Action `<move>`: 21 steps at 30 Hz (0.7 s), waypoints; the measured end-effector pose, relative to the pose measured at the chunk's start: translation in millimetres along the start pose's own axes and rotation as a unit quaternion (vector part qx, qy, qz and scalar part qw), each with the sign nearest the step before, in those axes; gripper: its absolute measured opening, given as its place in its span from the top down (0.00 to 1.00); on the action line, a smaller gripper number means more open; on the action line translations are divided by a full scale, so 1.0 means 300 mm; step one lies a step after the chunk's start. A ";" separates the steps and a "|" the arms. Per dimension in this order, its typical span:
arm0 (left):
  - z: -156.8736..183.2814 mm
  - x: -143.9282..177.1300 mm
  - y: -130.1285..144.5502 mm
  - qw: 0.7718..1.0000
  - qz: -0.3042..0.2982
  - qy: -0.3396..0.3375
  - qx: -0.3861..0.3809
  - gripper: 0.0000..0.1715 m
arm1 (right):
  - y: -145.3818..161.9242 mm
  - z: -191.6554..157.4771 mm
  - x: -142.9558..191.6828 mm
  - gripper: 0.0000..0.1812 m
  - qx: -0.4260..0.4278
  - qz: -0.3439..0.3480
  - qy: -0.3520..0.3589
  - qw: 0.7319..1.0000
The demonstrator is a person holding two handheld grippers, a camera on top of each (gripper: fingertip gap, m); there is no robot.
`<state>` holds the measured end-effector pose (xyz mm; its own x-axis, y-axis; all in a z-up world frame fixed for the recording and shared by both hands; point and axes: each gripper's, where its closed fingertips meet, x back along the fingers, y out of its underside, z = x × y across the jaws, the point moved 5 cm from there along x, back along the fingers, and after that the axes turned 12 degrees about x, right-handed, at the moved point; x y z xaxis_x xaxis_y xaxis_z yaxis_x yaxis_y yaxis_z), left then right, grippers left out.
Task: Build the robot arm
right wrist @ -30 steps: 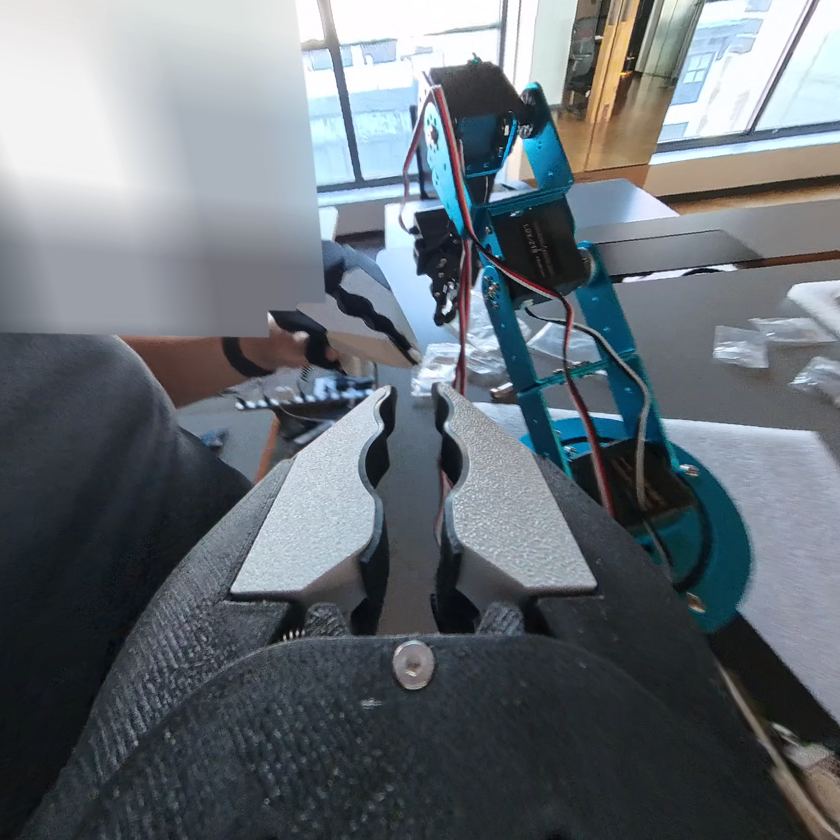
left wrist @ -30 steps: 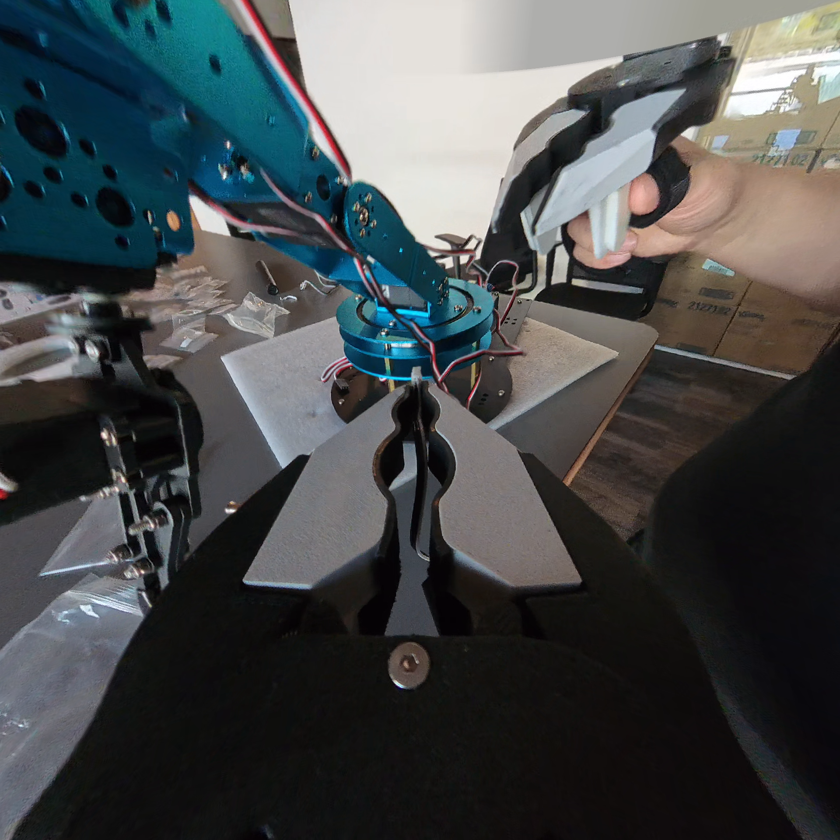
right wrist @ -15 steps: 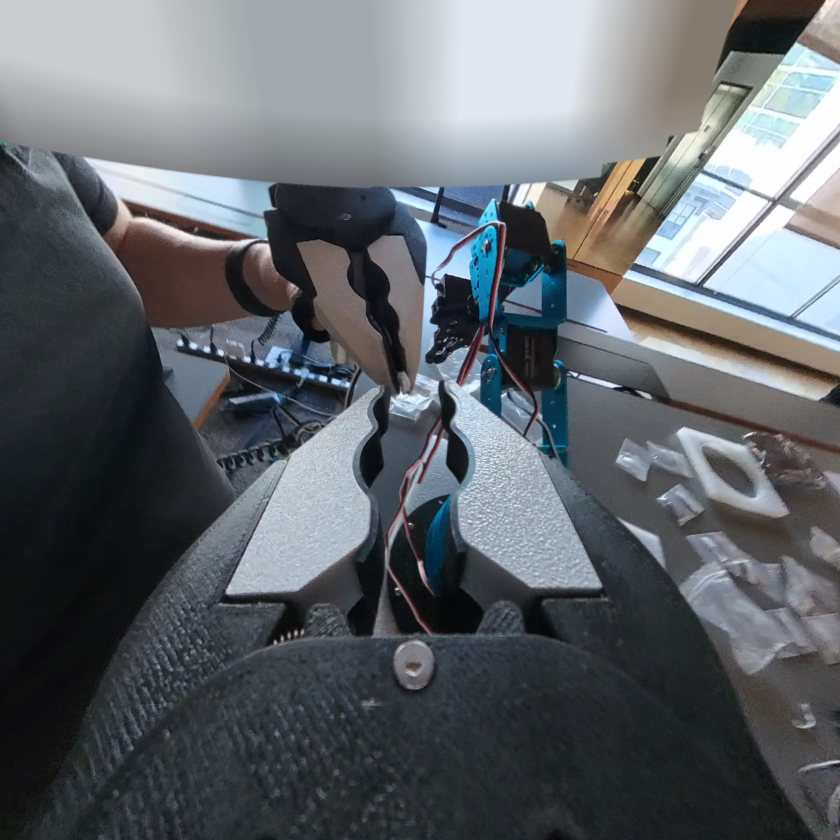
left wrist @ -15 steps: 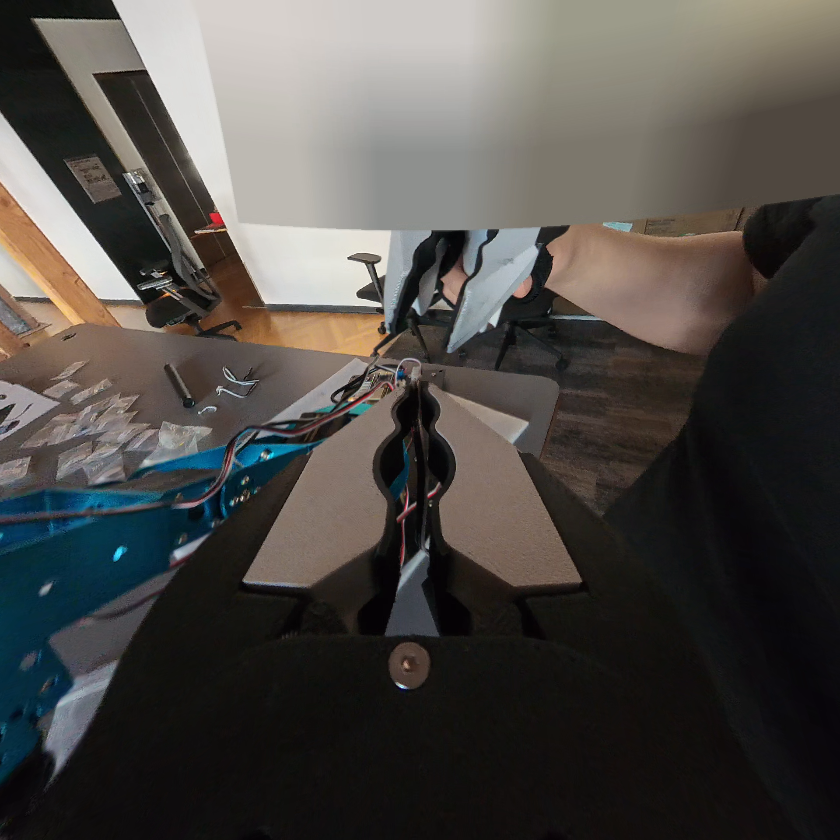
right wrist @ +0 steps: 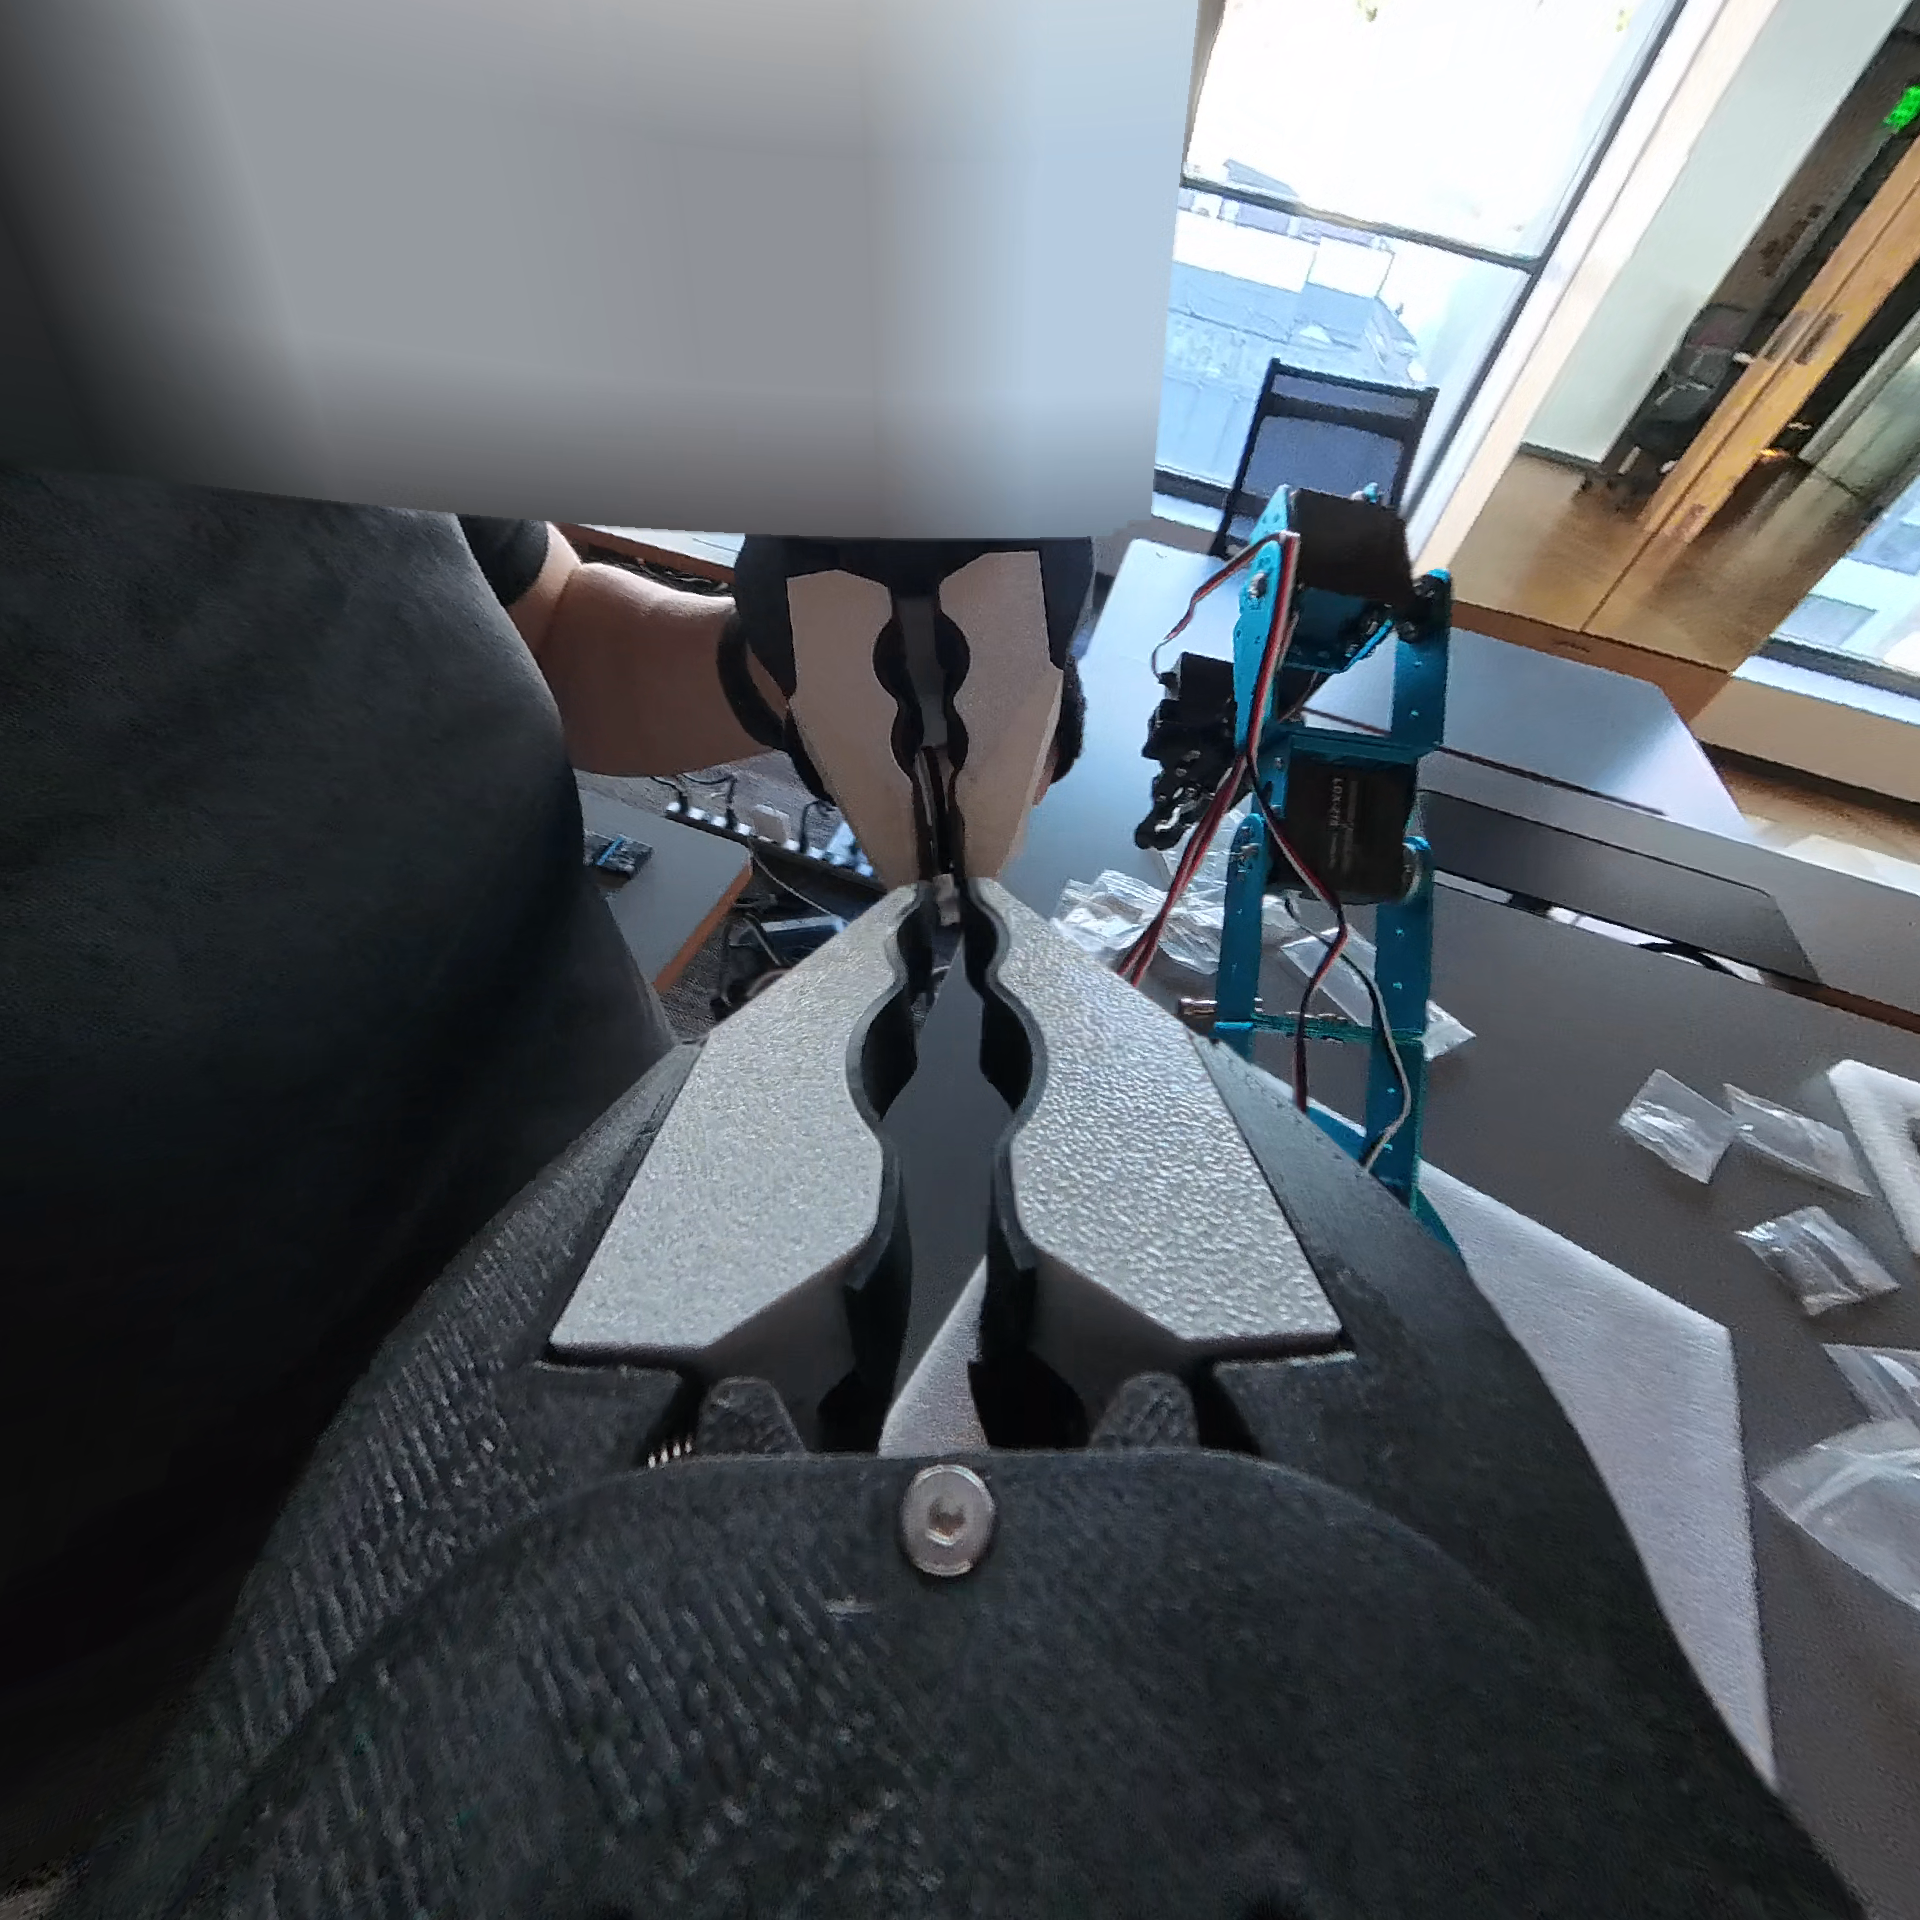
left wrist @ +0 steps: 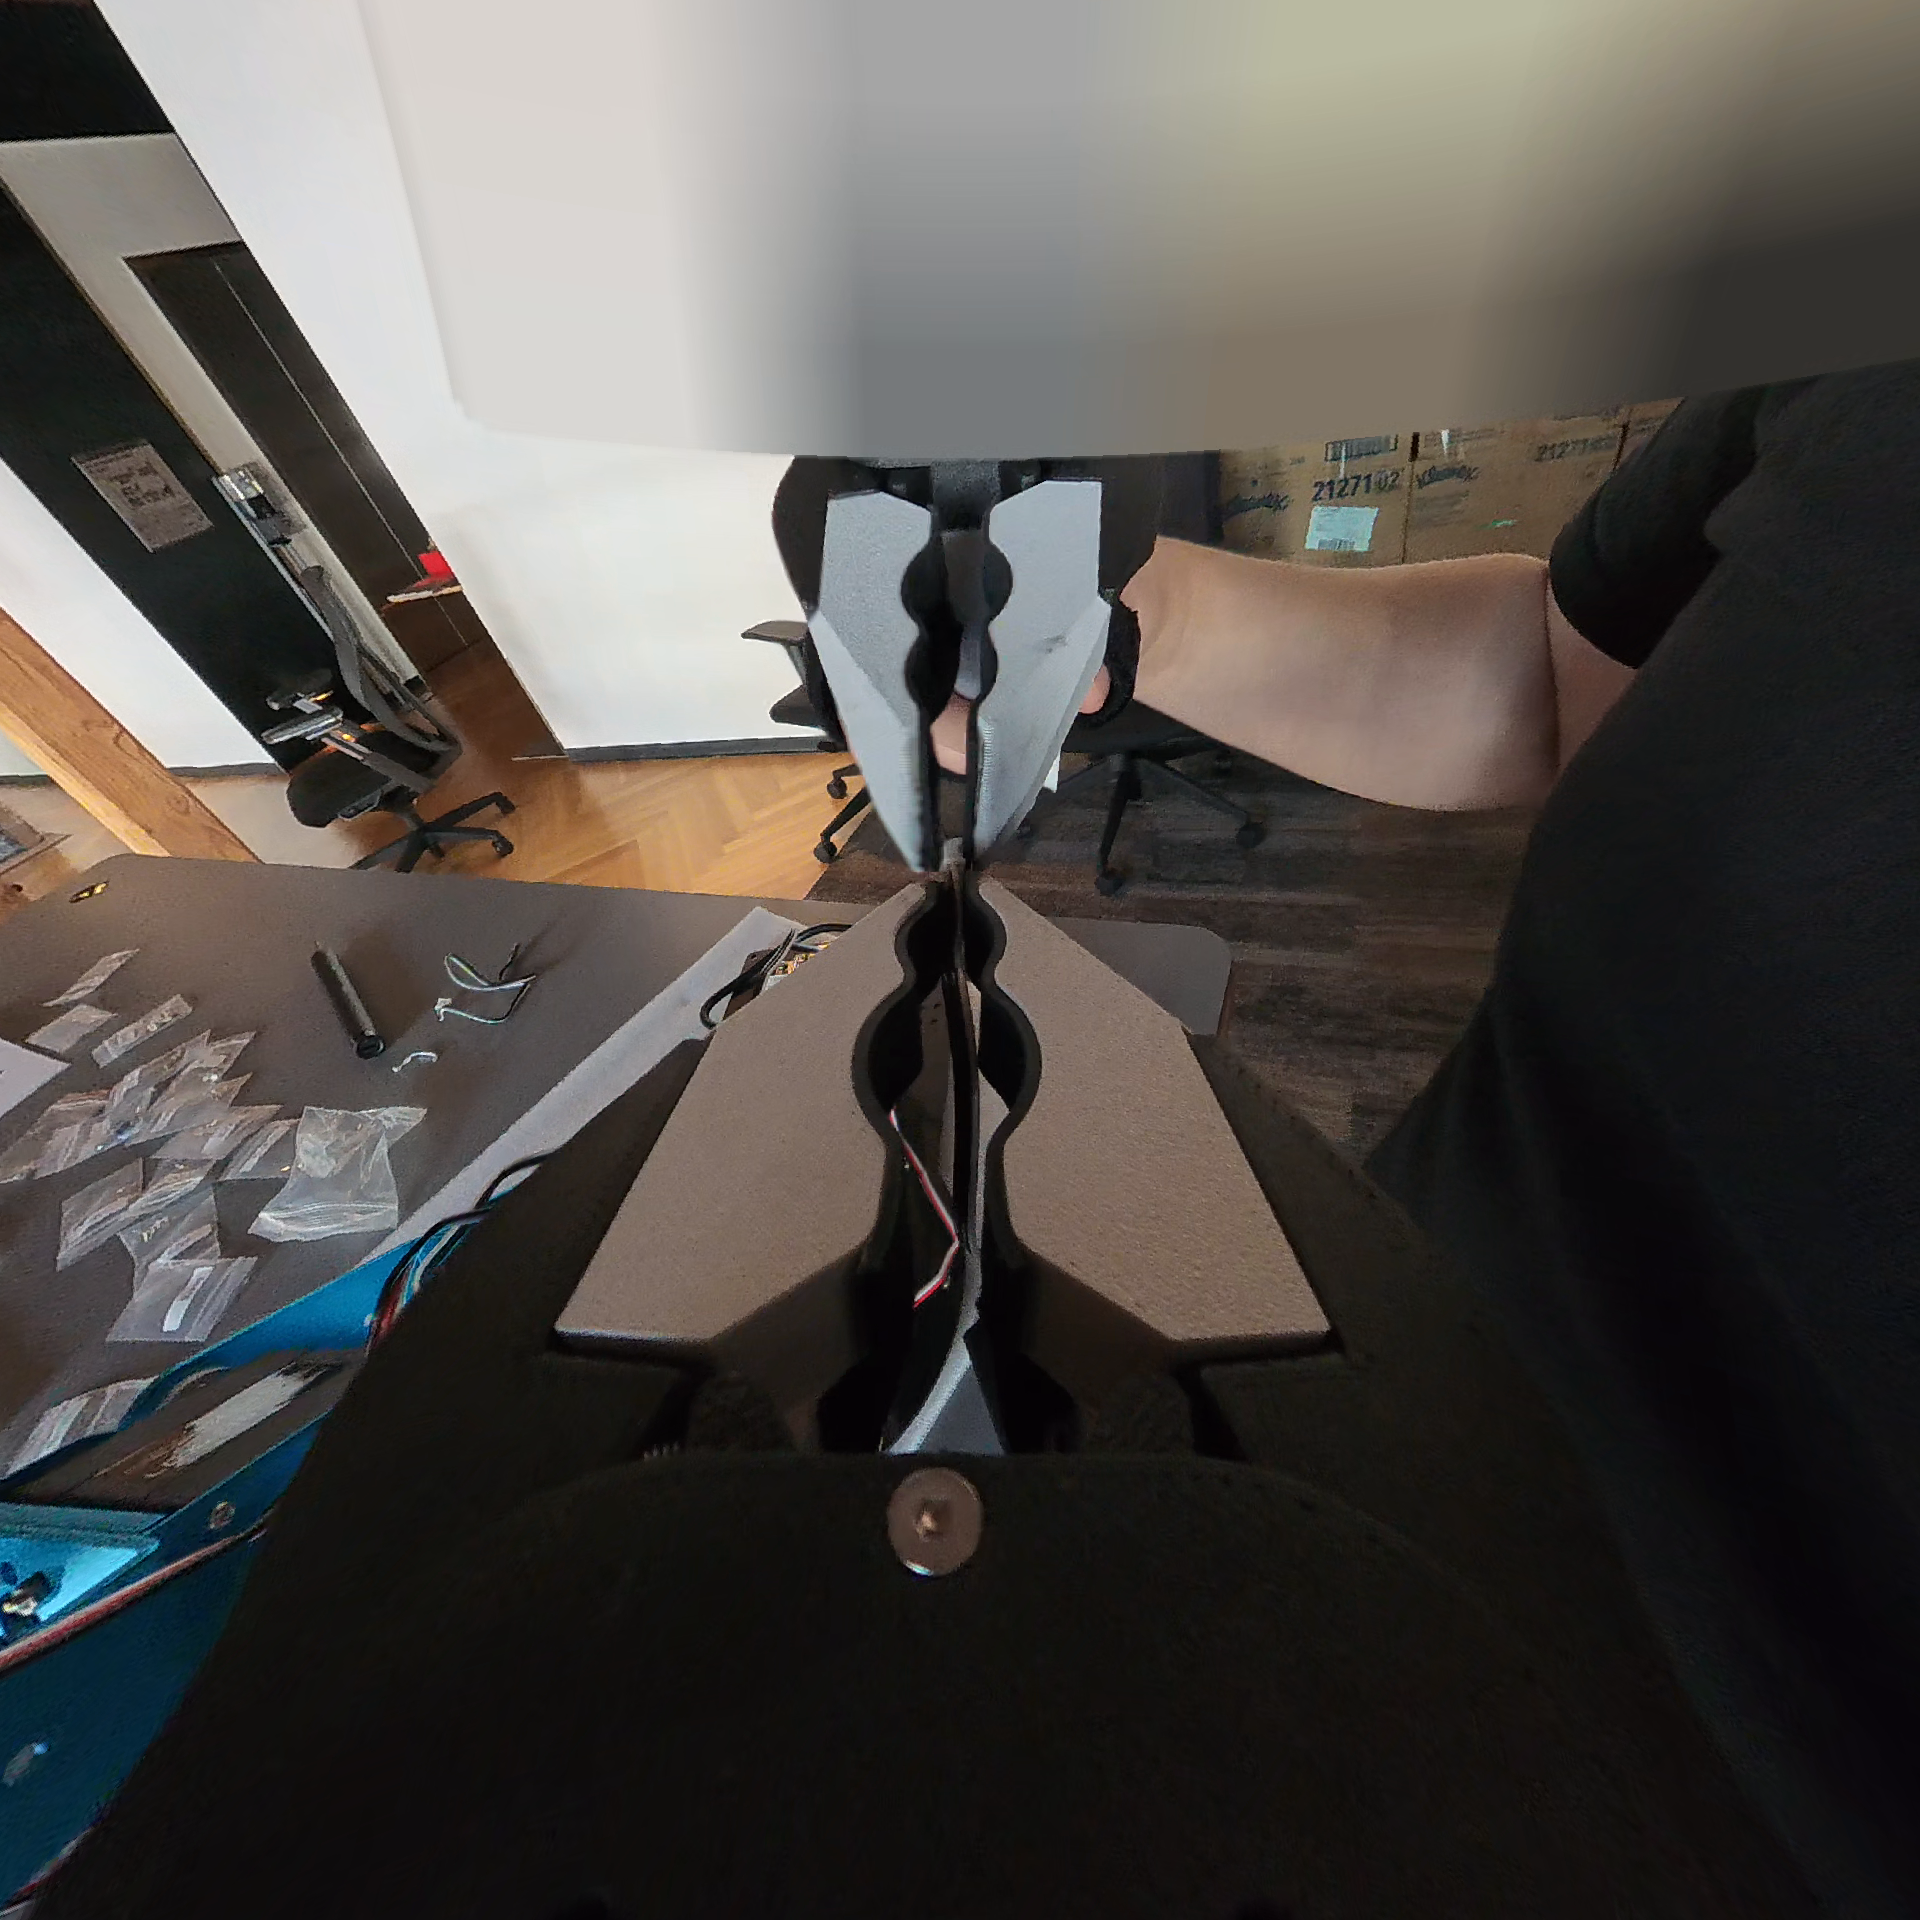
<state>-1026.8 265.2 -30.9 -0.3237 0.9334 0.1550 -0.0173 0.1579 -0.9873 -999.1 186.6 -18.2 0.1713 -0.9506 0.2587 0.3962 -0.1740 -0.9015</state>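
My left gripper (left wrist: 954, 885) is shut on a thin red, white and black servo cable (left wrist: 932, 1195) that runs back between its fingers. The cable ends in a small white connector (left wrist: 954, 854) at the tips. My right gripper (right wrist: 941, 900) meets the left one tip to tip, and its tips are closed on the same white connector (right wrist: 945, 894). The left gripper also shows in the right wrist view (right wrist: 932, 860), and the right one in the left wrist view (left wrist: 943, 847). A blue metal robot arm (right wrist: 1335, 831) with black servos stands to the right on a white mat (right wrist: 1621, 1382).
Part of the blue arm (left wrist: 156, 1403) lies low on the left. Several small clear plastic bags (left wrist: 177, 1164) and a black rod (left wrist: 348, 1000) lie on the dark table (left wrist: 623, 935). More bags (right wrist: 1766, 1143) lie on the right. The person's torso is close behind both grippers.
Both grippers have risen and turned to face each other tip to tip. The right gripper has closed from open onto the connector. The left one has stayed shut on the cable.
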 end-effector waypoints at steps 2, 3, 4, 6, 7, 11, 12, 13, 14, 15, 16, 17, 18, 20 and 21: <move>0.002 -0.004 0.002 1.000 -0.004 0.000 0.000 1.00 | 0.005 -0.001 0.002 0.99 -0.007 0.001 -0.008 1.000; 0.003 -0.006 0.003 1.000 -0.003 0.001 0.001 1.00 | 0.007 -0.001 0.004 0.99 -0.007 0.002 -0.010 1.000; 0.006 -0.008 0.003 1.000 -0.002 0.004 0.004 1.00 | 0.007 -0.003 0.006 0.99 -0.004 0.004 -0.014 1.000; 0.008 -0.011 0.005 1.000 -0.001 0.005 0.011 1.00 | 0.009 -0.005 0.008 0.99 -0.003 0.003 -0.018 1.000; 0.008 -0.012 0.007 1.000 -0.001 0.005 0.014 1.00 | 0.011 -0.006 0.008 0.99 -0.003 0.002 -0.019 1.000; 0.007 -0.012 0.022 1.000 -0.011 0.002 0.024 0.95 | 0.021 -0.007 0.006 0.99 -0.001 0.001 -0.027 1.000; 0.005 -0.009 0.024 1.000 -0.011 0.002 0.029 0.95 | 0.024 -0.004 0.007 0.99 -0.001 0.001 -0.026 1.000; 0.002 -0.005 0.024 0.999 -0.010 0.005 0.035 0.95 | 0.028 0.001 0.007 0.99 -0.003 0.000 -0.023 1.000; -0.001 -0.001 0.024 0.999 -0.008 0.007 0.043 0.94 | 0.032 0.006 0.006 0.99 -0.004 0.000 -0.021 1.000; -0.006 0.003 0.024 0.999 -0.007 0.009 0.051 0.94 | 0.034 0.010 0.006 0.99 -0.006 0.002 -0.019 1.000; -0.010 0.007 0.025 0.998 -0.007 0.010 0.056 0.94 | 0.036 0.013 0.005 0.99 -0.007 0.004 -0.017 1.000; -0.015 0.011 0.026 0.998 -0.008 0.010 0.059 0.94 | 0.037 0.016 0.005 0.99 -0.008 0.006 -0.015 1.000; -0.019 0.014 0.027 0.998 -0.009 0.009 0.061 0.94 | 0.038 0.018 0.004 0.99 -0.009 0.007 -0.013 1.000; -0.024 0.020 0.028 0.998 -0.009 0.009 0.064 0.94 | 0.044 0.022 0.002 0.99 -0.009 0.006 -0.010 1.000; -0.026 0.023 0.028 0.998 -0.009 0.010 0.067 0.93 | 0.046 0.023 0.002 0.99 -0.009 0.007 -0.010 1.000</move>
<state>-1021.9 275.4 -37.8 -0.3029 0.9373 0.1724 -0.1502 0.1317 -0.9799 -987.2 185.4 -28.1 0.1937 -0.9478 0.2534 0.3769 -0.1666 -0.9111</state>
